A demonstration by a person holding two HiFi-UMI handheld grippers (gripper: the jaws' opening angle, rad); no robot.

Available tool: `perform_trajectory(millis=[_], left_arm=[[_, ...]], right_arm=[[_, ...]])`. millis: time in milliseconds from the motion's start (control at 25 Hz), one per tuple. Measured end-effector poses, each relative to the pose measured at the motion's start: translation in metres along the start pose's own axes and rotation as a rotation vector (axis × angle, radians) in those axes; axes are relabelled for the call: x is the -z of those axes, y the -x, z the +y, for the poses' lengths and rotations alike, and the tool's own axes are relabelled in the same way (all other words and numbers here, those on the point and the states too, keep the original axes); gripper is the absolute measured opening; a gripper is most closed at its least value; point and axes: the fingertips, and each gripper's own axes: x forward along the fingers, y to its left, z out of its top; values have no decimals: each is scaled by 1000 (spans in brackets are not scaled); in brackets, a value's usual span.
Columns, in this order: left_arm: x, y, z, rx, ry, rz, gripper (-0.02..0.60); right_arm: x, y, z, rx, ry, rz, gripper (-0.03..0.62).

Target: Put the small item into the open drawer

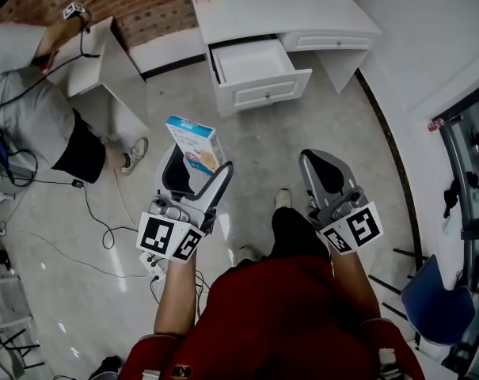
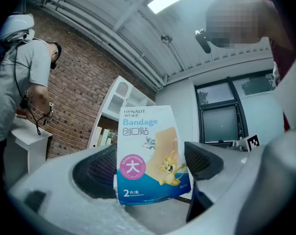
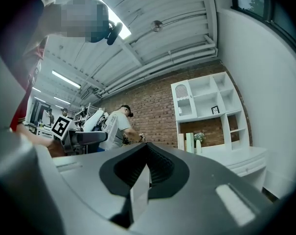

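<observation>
A small blue and white bandage box stands upright between the jaws of my left gripper, which is shut on its lower part. In the left gripper view the box fills the middle, its printed front facing the camera, with a dark pad on either side of my left gripper. My right gripper hangs to the right of it, shut with nothing in it; its jaws meet. The open white drawer lies ahead on the floor side of the white desk, and looks empty.
A person in a grey shirt works at a small white table at the far left. Cables trail over the floor at the left. A blue seat and a glass-fronted rack stand at the right.
</observation>
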Motion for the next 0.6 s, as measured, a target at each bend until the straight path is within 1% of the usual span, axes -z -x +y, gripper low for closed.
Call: perform_trajectory(millis=[120, 280, 600], left_arm=[[4, -28, 9, -2, -15, 10, 428], [14, -77, 26, -18, -42, 32, 428], [40, -203, 57, -53, -76, 84, 428]], right_arm=[[1, -17, -28, -6, 11, -6, 12], [7, -45, -81, -14, 16, -26, 12], [15, -103, -201, -59, 9, -28, 12]])
